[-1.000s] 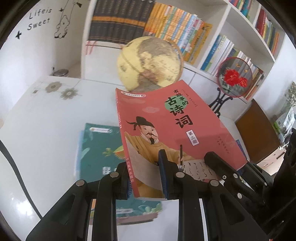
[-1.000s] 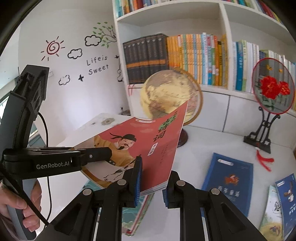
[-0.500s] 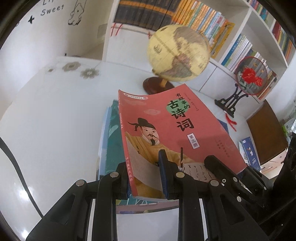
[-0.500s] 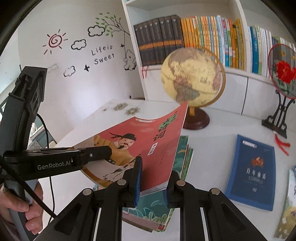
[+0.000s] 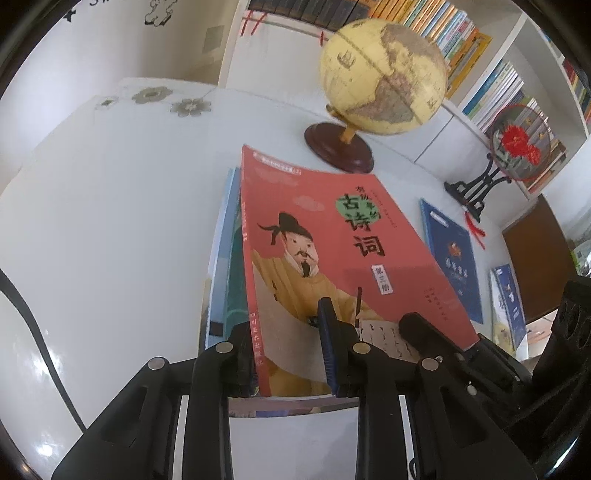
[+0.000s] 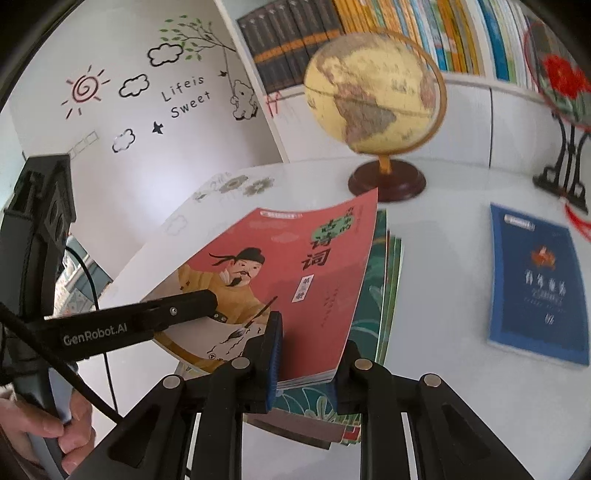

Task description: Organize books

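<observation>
Room: a white table (image 5: pixel 110 221) in front of a bookshelf (image 6: pixel 461 33) full of books.
Red book: red cover with a man in a yellow robe (image 5: pixel 332 258); it is held tilted just above a pile of green books (image 6: pixel 384 295).
Left gripper (image 5: pixel 291 354): jaws opening, still on the book's near corner by the spine.
Right gripper (image 6: pixel 306 365): jaws opening, still on the book's bottom edge.
Around: a globe (image 5: pixel 384 77) behind the book, a blue book (image 6: pixel 535 288) flat on the table to the right, a red fan on a stand (image 5: pixel 517 144).
</observation>
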The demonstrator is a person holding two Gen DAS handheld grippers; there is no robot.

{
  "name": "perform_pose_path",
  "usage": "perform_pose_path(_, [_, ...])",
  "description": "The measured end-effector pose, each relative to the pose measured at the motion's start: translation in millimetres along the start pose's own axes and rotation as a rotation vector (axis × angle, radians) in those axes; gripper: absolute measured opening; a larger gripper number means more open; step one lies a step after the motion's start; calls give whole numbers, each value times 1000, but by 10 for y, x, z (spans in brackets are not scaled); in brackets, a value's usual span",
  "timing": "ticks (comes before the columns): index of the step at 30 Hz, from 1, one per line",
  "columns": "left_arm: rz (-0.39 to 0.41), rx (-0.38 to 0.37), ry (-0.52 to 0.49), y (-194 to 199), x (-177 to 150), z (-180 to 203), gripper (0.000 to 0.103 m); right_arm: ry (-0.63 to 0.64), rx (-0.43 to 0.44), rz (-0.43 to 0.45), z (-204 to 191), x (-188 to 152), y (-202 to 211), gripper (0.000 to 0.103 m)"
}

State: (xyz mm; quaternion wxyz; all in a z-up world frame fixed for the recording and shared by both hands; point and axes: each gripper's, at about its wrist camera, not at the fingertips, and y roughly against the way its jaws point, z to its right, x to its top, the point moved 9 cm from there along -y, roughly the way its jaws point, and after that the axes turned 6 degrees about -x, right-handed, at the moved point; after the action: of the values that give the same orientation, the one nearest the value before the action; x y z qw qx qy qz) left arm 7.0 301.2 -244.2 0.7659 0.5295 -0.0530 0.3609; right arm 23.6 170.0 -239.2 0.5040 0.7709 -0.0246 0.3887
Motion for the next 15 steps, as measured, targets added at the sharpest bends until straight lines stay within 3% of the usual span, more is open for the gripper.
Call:
perform_pose_path(8, [-49,39,18,-114,-140,-111,31,-73,17,-68,72,-152,-161,21])
perform_pose_path(13, [-55,56,25,-101,-150,-167,32,-95,11,-104,97,-207,-218,34])
perform_pose_path(15, [-61,68,21,-106,-133,-169,38,-115,34,-118,98,-221,-230,46])
